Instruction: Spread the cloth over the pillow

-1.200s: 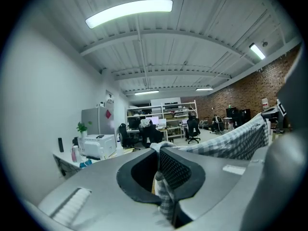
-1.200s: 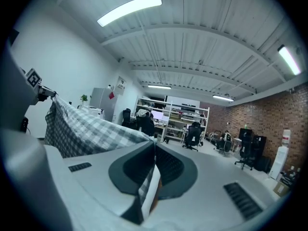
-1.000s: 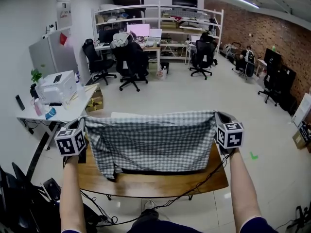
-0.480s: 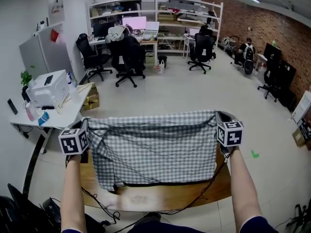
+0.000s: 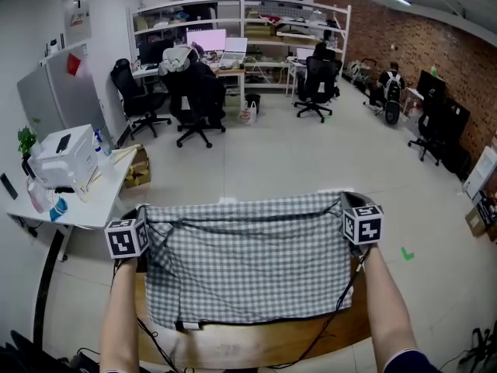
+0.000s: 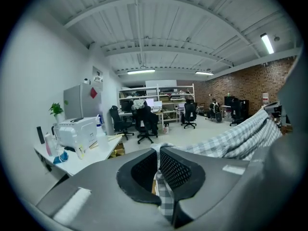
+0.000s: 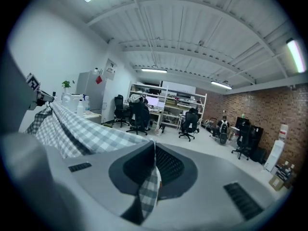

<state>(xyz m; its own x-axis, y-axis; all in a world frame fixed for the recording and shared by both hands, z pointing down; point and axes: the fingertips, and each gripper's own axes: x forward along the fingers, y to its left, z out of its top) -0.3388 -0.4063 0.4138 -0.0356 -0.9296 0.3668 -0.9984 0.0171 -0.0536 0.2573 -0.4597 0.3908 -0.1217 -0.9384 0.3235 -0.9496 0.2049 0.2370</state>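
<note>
A grey-and-white checked cloth (image 5: 248, 263) is stretched between my two grippers above a wooden table (image 5: 256, 346). My left gripper (image 5: 143, 213) is shut on the cloth's far left corner, and the fabric shows pinched between its pads (image 6: 169, 165). The cloth (image 6: 240, 136) runs off to the right from there. My right gripper (image 5: 347, 201) is shut on the far right corner, and a strip of cloth (image 7: 150, 189) hangs from its closed jaws. The rest of the cloth (image 7: 77, 129) trails off to the left. A thin white sliver (image 5: 226, 201) peeks over the cloth's far edge. The pillow itself is hidden.
A white side table (image 5: 85, 208) with a printer (image 5: 62, 152) and bottles stands at the left. Black cables (image 5: 342, 305) hang along the wooden table's near edge. Office chairs (image 5: 194, 99), desks and shelves fill the far room. Open floor lies beyond the table.
Both grippers have carried the cloth forward and lower over the table. It now covers most of the tabletop that showed before. Both grips held.
</note>
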